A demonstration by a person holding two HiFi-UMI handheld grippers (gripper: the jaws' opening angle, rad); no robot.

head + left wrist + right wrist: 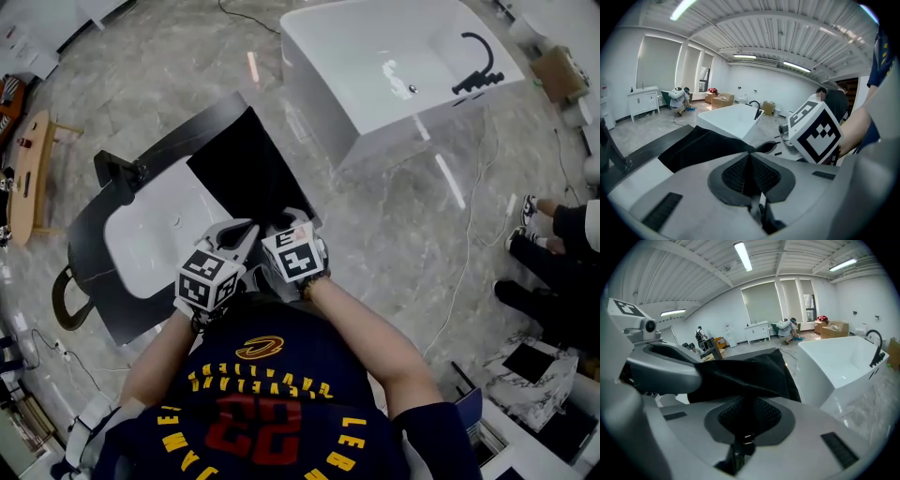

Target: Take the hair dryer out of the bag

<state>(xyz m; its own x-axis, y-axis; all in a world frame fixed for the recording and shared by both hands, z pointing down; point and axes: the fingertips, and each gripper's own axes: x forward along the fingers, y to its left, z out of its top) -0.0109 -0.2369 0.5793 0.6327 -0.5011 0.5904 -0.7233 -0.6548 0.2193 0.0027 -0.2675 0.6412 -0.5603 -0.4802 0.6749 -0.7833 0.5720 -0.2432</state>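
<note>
We pinch the bag (242,169), seemingly soft and limp, by its near edge in left tongs (247,232) and right tongs (287,223); dryer unseen

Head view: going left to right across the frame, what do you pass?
Wooden stand → black sink tap → left gripper → right gripper → black bathtub tap → bystander's legs. The black bag, pinched in both grippers' jaws, spans both grippers, so it is omitted.
</note>
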